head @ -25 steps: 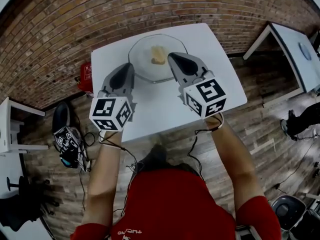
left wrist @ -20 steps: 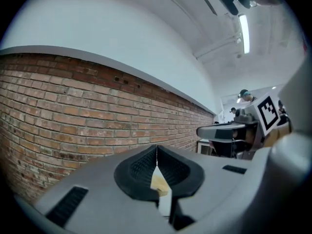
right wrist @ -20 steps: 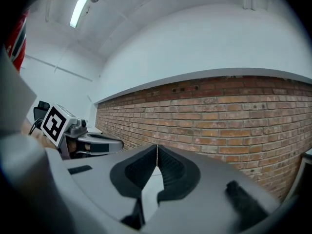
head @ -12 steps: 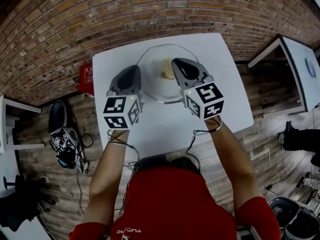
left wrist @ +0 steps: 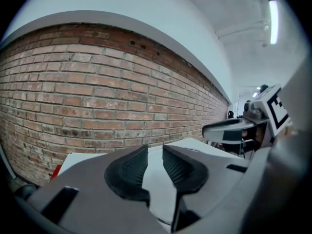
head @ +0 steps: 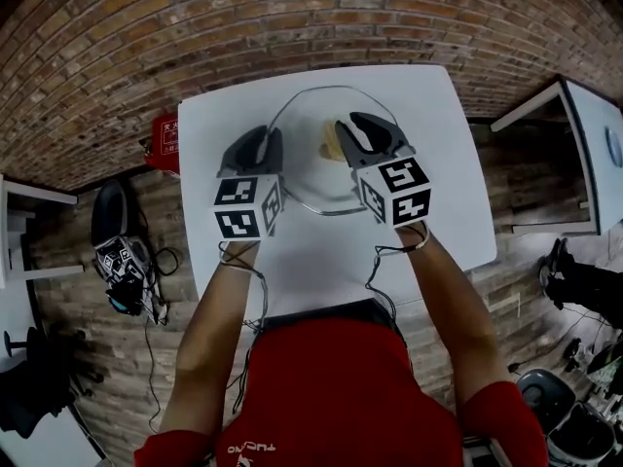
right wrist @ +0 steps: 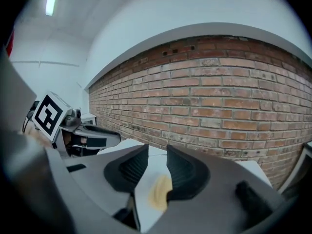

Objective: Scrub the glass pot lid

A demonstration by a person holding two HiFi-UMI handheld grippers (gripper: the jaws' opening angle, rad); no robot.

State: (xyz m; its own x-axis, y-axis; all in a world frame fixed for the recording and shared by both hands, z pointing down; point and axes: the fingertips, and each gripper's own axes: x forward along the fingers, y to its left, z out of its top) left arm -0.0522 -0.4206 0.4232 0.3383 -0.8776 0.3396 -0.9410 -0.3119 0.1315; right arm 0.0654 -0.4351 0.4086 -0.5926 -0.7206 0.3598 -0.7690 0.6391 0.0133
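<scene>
Okay, room first. The white table [head: 438, 173] has bare top to the right of the lid and on my near side, less on the left. Its far edge runs just beside the brick wall [head: 146, 37], so there is little room beyond the lid. A red box [head: 165, 142] sits low by the table's left edge. A second table [head: 596, 154] stands well apart on the right.

My left gripper [head: 263, 139] is over the lid's left rim. My right gripper [head: 365, 129] is over its middle-right part. The two are near each other, not touching.

Versus a second ago, both grippers are further out over the table and lower. Back then they were short of the lid, with the sponge in full view between them. Now the right gripper covers part of the sponge.

Both pairs of jaws have just been opening. The left stands at a narrow gap, with only white tabletop showing through it. The right is a bit wider. The yellow sponge [right wrist: 160, 194] shows down in its gap, but the pads do not press it.

The glass pot lid [head: 307, 163] is clear and round with a thin metal rim. It lies flat on the far middle of the table, and the white top shows through it. The sponge lies on it near its centre.
</scene>
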